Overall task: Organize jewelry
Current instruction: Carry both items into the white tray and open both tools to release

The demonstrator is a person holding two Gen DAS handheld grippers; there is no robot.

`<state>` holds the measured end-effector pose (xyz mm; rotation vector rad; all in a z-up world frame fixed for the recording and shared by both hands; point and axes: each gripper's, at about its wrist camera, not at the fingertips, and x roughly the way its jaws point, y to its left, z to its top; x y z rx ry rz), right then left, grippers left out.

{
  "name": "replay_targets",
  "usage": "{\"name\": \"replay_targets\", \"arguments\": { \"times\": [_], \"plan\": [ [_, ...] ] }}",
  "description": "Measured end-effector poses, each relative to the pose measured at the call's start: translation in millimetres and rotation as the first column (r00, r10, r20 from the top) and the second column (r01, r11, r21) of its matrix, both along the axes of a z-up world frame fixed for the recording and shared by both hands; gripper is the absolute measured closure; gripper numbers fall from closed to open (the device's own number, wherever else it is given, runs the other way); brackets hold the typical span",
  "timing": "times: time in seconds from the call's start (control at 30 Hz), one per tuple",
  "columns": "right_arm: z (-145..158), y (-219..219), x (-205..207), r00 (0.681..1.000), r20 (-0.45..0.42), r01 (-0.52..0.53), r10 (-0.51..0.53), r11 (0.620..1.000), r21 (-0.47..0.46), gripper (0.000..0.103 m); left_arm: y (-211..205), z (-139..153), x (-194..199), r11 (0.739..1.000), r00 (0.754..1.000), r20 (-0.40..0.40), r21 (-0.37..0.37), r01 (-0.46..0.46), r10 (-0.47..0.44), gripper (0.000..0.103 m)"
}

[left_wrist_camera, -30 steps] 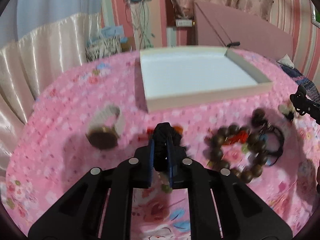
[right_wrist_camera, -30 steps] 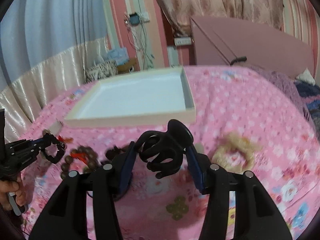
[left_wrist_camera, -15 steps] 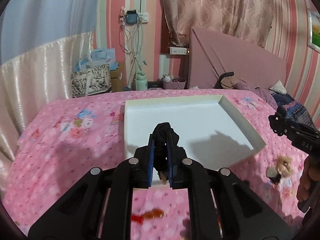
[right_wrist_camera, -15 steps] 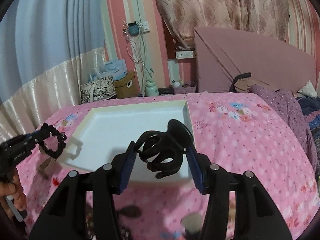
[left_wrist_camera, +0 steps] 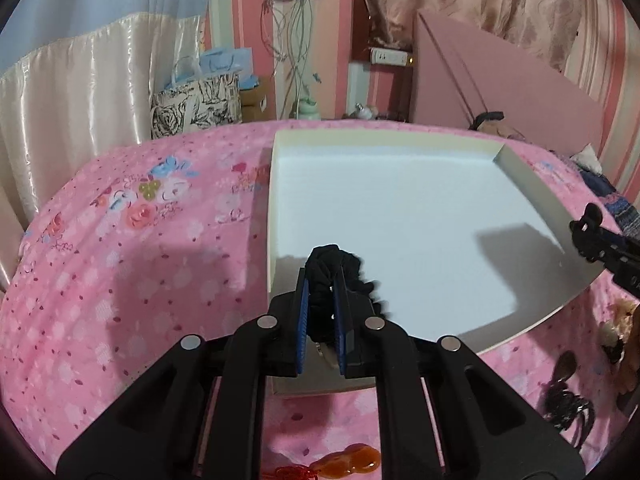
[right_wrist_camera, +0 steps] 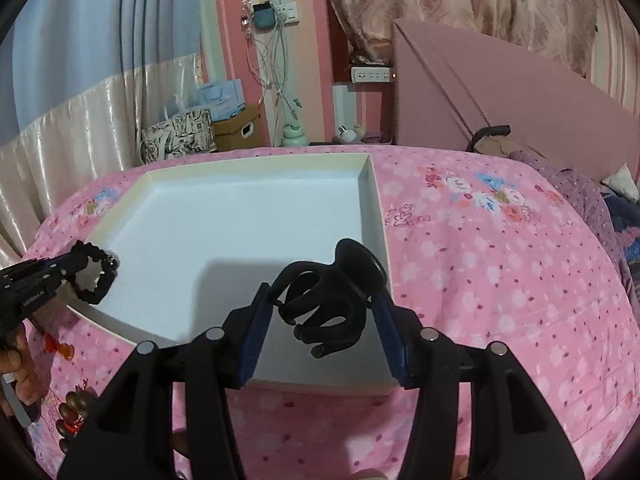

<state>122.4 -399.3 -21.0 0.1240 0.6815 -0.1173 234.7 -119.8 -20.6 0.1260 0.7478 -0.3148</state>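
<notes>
**Both loads over the tray, ready to drop**

My left gripper is nearly closed, pinching the scrunchie above the tray's near-left corner; my right gripper clamps the claw clip half-wide over the near-right. I'd lower, then release. Only the left view shows the gourd charm; only the right, beads

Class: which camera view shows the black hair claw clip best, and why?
The right wrist view: the black hair claw clip sits large and central, gripped in the right claw over the white tray. The left wrist view shows only its small tip at the right edge.
</notes>
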Motion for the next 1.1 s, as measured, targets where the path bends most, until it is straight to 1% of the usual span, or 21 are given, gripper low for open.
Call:
{"name": "replay_targets", "arguments": {
  "times": [0.07,0.13,0.17,0.33,0.43,0.5,0.57,0.67,0.77,0.9,1.0,1.1],
  "plan": [
    [-3.5,0.7,1.5,1.0,-0.015,0.0,0.0,1.0,-0.007,0.052,-4.1,-6.2,2.2,0.999,1.0,0.001,0.039,-0.012,0.012,0.093],
    [-6.5,5.5,2.9,1.0,-0.031,-0.001,-0.001,0.999,-0.038,0.052,-6.5,-10.3,3.8,0.998,1.0,-0.011,0.056,-0.007,0.008,0.092],
    [-7.8,8.2,3.6,0.999,-0.039,-0.004,0.002,0.999,-0.05,0.052,-9.0,-11.4,3.9,0.997,1.0,-0.003,0.071,-0.006,0.006,0.092],
    [-7.0,8.5,7.4,1.0,-0.021,0.005,-0.006,0.998,-0.067,0.052,-11.8,-13.9,3.9,0.995,1.0,-0.002,0.101,-0.005,0.005,0.091],
    [-8.9,5.7,14.8,0.999,-0.04,0.019,-0.022,0.998,-0.066,0.052,-10.9,-15.4,7.7,0.991,0.999,0.006,0.131,-0.036,0.036,0.092],
    [-11.3,4.2,14.4,0.998,-0.055,0.017,-0.02,0.999,-0.047,0.051,-7.5,-14.9,11.5,0.99,0.999,0.005,0.131,-0.05,0.05,0.091],
    [-11.6,6.7,12.3,0.998,-0.06,0.012,-0.015,0.998,-0.054,0.051,-5.5,-14.4,12.7,0.991,0.999,0.002,0.125,-0.054,0.054,0.091],
    [-13.5,11.8,11.9,0.998,-0.066,0.014,-0.021,0.996,-0.092,0.051,-6.3,-14.3,12.4,0.989,0.999,0.007,0.135,-0.055,0.054,0.091],
    [-15.1,17.6,10.8,0.997,-0.07,0.011,-0.021,0.991,-0.132,0.05,-4.2,-12.9,10.1,0.993,0.999,0.006,0.112,-0.044,0.044,0.091],
    [-14.6,17.2,5.3,0.998,-0.056,-0.016,0.011,0.995,-0.095,0.05,-3.3,-13.8,6.1,0.996,1.0,-0.01,0.083,-0.019,0.02,0.091],
    [-15.6,19.8,4.3,0.998,-0.058,-0.018,0.011,0.994,-0.109,0.05,0.0,-14.0,2.1,0.997,1.0,-0.015,0.071,-0.017,0.018,0.091],
    [-15.8,21.1,4.2,0.998,-0.055,-0.015,0.009,0.995,-0.102,0.05,2.0,-14.3,0.8,0.999,1.0,-0.02,0.053,-0.012,0.013,0.091]
  ]
}}
